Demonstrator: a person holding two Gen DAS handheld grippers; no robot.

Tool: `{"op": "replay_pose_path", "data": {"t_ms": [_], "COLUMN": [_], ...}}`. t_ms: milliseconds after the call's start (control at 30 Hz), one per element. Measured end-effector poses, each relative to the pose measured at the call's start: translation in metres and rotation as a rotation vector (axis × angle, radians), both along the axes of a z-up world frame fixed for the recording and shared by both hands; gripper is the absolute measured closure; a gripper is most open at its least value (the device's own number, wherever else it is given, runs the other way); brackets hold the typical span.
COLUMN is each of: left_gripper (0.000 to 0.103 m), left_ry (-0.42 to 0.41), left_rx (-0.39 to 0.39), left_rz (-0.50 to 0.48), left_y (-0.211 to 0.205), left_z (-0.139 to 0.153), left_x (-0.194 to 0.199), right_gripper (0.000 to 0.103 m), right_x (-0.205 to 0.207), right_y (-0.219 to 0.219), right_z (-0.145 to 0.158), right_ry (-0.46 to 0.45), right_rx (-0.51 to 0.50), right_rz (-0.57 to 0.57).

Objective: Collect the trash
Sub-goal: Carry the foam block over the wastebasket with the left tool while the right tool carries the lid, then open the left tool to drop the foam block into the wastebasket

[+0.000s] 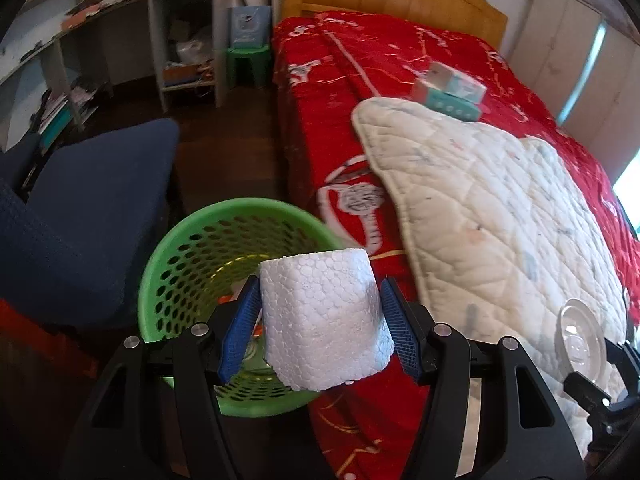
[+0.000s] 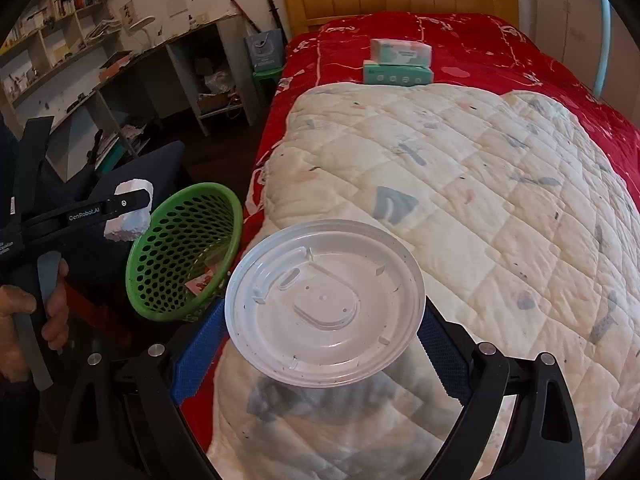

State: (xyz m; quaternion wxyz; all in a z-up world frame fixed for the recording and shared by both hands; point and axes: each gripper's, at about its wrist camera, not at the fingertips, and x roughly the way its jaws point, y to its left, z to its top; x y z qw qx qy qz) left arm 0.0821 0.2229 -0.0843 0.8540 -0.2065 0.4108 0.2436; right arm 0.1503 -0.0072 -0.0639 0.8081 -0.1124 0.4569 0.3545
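My left gripper (image 1: 318, 322) is shut on a white styrofoam block (image 1: 324, 320) and holds it above the near rim of a green perforated basket (image 1: 188, 256) on the floor beside the bed. The block also shows in the right wrist view (image 2: 130, 222), just left of the basket (image 2: 176, 248), which has some scraps inside. My right gripper (image 2: 320, 324) is shut on a clear round plastic lid (image 2: 324, 300), held over the bed's edge to the right of the basket. The lid also shows in the left wrist view (image 1: 582, 340).
A bed with a red cover (image 1: 328, 80) and a white quilt (image 2: 460, 184) fills the right side. Two tissue boxes (image 2: 398, 62) lie stacked on it. A blue chair (image 1: 92, 208) stands left of the basket. Desk shelves (image 1: 180, 52) line the far wall.
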Motion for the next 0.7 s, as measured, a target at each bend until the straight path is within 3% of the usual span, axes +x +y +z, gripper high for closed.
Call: {"op": "replay_pose_path", "data": {"t_ms": [500, 700], "left_gripper": [0.041, 0.032], "left_ry": [0.028, 0.024], "left_rx": [0.011, 0.004], "left_rz": [0.080, 0.098], "left_y": [0.034, 0.040], "left_z": [-0.017, -0.018], "left_x": [-0.017, -0.023], "right_gripper": [0.014, 0.014], "right_x": [-0.007, -0.009], "right_y": [0.032, 0.042], "right_z": [-0.005, -0.007], "right_ry": [0.006, 0.010], "right_rx": [-0.021, -0.025], "right_rz": [0.049, 0.066]}}
